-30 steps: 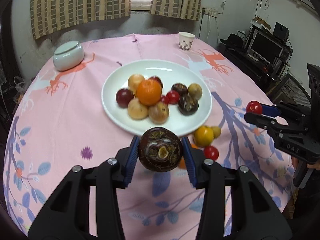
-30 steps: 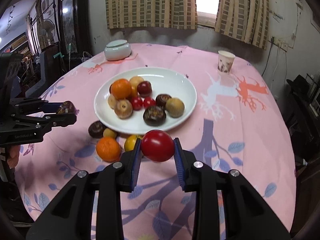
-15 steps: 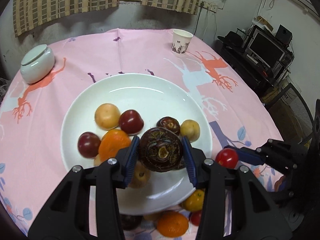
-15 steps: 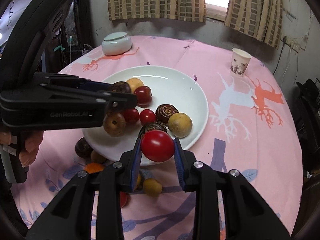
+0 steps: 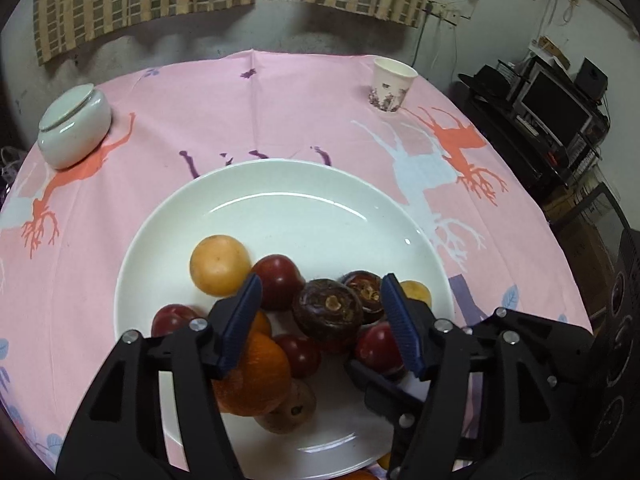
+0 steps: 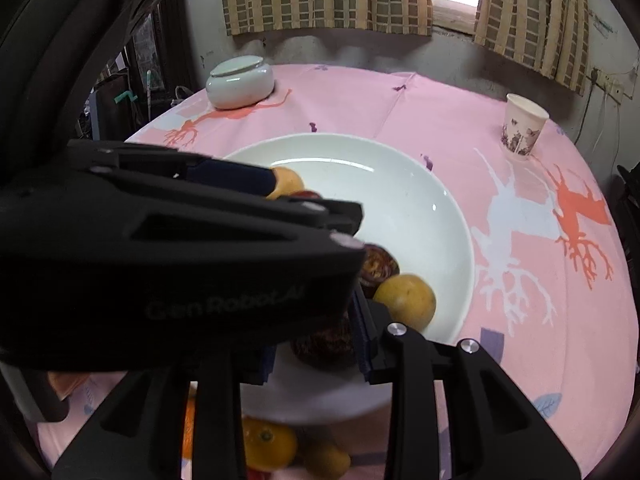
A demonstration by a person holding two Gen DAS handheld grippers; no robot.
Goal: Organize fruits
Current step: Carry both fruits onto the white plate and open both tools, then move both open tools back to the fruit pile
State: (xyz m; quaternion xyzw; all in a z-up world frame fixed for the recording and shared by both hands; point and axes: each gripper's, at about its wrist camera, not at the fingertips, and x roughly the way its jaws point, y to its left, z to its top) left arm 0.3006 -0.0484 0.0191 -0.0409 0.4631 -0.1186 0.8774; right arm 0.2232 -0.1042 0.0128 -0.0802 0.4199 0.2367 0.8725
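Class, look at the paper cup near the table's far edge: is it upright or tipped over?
Upright: the paper cup stands on its base on the pink tablecloth, mouth up.

Dim indoor light, daylight blown out at the window (image 6: 454, 0) far beyond the tongs, soft glare streaks on the white plate (image 5: 280, 200) just ahead, fisheye bending and dark vignette at edges, near black arm (image 6: 160, 264) blurred.
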